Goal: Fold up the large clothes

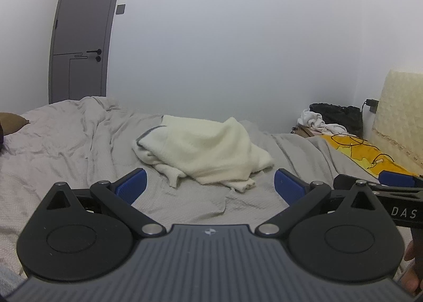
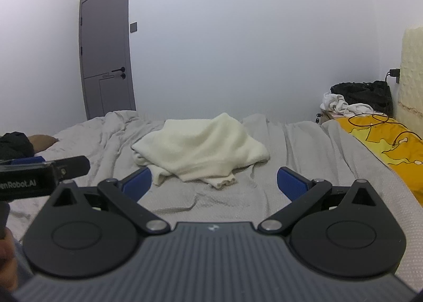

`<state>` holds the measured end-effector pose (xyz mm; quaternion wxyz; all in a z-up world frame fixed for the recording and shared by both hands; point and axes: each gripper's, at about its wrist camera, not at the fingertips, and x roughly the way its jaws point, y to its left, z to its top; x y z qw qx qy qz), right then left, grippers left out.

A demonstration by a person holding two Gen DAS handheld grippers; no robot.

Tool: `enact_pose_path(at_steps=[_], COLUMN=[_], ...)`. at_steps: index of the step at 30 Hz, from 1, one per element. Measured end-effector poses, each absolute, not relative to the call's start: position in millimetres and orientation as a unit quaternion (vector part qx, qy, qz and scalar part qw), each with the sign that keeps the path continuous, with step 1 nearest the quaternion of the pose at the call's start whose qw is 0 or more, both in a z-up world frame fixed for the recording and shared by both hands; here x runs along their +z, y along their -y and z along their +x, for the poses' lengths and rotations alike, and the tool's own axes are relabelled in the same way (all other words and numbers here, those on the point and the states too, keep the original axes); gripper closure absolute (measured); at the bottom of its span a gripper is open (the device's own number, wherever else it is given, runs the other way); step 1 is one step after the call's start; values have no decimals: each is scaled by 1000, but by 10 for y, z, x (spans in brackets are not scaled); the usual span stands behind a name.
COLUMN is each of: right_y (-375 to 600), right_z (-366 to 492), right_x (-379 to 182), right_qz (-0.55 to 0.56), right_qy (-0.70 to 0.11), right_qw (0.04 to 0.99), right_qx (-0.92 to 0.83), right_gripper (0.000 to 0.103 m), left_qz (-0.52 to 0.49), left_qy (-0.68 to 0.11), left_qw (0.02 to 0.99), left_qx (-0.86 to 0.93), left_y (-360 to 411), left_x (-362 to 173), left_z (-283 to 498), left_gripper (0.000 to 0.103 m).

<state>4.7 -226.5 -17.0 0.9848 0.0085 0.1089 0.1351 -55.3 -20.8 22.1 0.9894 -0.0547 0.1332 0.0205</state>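
While both devices hover low over the bed (image 1: 53, 143), we note the cream knit garment (image 1: 208, 148) lying crumpled near the middle of the grey bedcover, ahead of both cameras and touched by neither tool. A sleeve or cuff end trails toward us from its near edge; from the left wrist view a grey-trimmed border shows along its far left side, possibly a neckline, though we cannot be sure at this angle.

Left gripper (image 1: 210, 185): blue fingers (image 1: 132, 185) spread wide, nothing between them, only bedcover and the garment's near edge visible through the gap. Right gripper (image 2: 215, 184): blue fingers (image 2: 290, 183) likewise spread wide and empty. Each device shows at the edge of the other's view, so the two sit side by side, close together.

We record a yellow printed cloth (image 2: 391, 148) along the right side of the bed with a dark cable (image 2: 375, 119) looped on it. Beyond it, a pile of white laundry (image 2: 341, 103) and a black bag (image 2: 362, 93) rest on a small stand by the wall. A cream padded headboard panel (image 2: 412, 71) stands at far right. A grey door (image 2: 105, 50) is shut in the far left corner, a wall switch (image 2: 133, 27) just beside it. A brown pillow (image 1: 12, 120) lies at the bed's left edge.
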Motion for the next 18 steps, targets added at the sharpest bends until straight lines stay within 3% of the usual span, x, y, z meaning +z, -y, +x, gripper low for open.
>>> enact_pose_path(at_steps=[18], right_y=[2262], right_z=[58], right_x=[-151], right_qz=[14], right_qy=[-116], right_qw=[984], right_qx=[136], right_gripper=[0], left_qz=[-51], left_qy=[-139], left_qw=[989], left_qx=[26], left_y=[248], left_x=[283], left_z=[-580], left_gripper=[0])
